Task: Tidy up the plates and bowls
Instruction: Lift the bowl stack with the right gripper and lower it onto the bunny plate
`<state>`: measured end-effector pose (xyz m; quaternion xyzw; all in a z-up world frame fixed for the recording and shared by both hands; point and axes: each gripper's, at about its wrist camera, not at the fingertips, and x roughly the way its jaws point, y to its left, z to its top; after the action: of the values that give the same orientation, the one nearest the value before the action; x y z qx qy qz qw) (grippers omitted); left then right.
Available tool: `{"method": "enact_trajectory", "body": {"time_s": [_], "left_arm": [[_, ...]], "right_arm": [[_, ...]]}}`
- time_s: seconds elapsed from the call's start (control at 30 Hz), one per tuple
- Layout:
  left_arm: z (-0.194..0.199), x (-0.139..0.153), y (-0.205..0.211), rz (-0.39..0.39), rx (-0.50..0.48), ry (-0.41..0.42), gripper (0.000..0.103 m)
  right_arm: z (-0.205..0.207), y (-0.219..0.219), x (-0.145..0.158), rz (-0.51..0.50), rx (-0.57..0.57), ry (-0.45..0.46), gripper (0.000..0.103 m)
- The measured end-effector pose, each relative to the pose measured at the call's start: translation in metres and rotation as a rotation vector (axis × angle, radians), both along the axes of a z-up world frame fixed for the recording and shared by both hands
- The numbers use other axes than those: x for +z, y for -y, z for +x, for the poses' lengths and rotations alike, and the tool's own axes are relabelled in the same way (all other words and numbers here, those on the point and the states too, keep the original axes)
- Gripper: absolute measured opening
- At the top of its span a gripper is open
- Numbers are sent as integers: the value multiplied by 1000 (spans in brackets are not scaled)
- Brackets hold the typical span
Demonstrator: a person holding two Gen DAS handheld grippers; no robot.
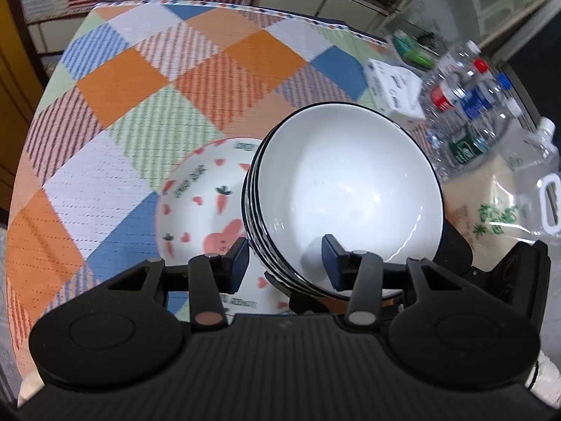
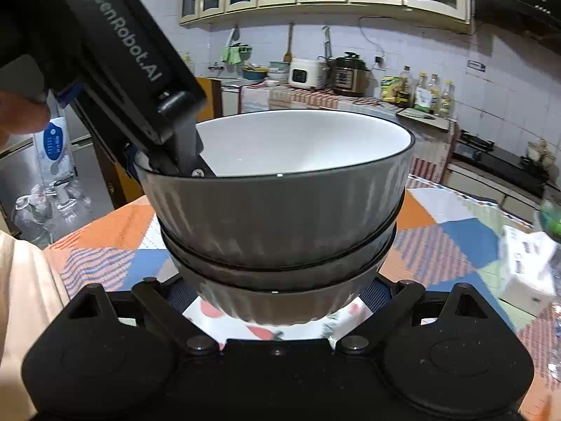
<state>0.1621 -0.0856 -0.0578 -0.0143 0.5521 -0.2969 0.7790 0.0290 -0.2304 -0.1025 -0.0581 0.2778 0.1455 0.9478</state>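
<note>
A stack of bowls (image 1: 345,196), grey ribbed outside and white inside, hangs tilted above the checked counter (image 1: 115,80), over a plate (image 1: 207,210) printed with carrots and a rabbit. The left claw (image 1: 285,261) grips the stack's rim, one pad inside the top bowl and one outside. The right claw (image 2: 277,291) sits at the stack's base with a finger on each side; whether its pads press I cannot tell. Right of the stack stand a white box (image 1: 396,91), water bottles (image 1: 466,105) and a plastic bag (image 1: 508,196), close enough to crowd that side. To the left and far side the counter lies bare to its edge. The left claw points steeply down; the right one looks across more shallowly.
</note>
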Motion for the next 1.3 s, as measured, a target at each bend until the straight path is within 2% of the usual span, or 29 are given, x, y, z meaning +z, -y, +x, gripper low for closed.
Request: {"method": "enact_trajectory", "body": {"time_s": [0.3,0.77,0.93,1.1,1.3], "left_arm": [[19,-32,-21,9,32,-34,43],[28,-63,-15,-1,12,-29,43],[30,-72,-13,4,24,-46,43],[20,-71,-7,37,-7,4,43],[16,-70,-4,44,16,33,44]], "right_arm": [[19,-19,-22,12,39,-29,96],[24,-23,-42,-63,17,-55,96],[27,-22,-48,-57,12,-81,96],[25,-23,-52,-77,15,-80,96],[25,-20,-54,-43,-4,-104,96]]}}
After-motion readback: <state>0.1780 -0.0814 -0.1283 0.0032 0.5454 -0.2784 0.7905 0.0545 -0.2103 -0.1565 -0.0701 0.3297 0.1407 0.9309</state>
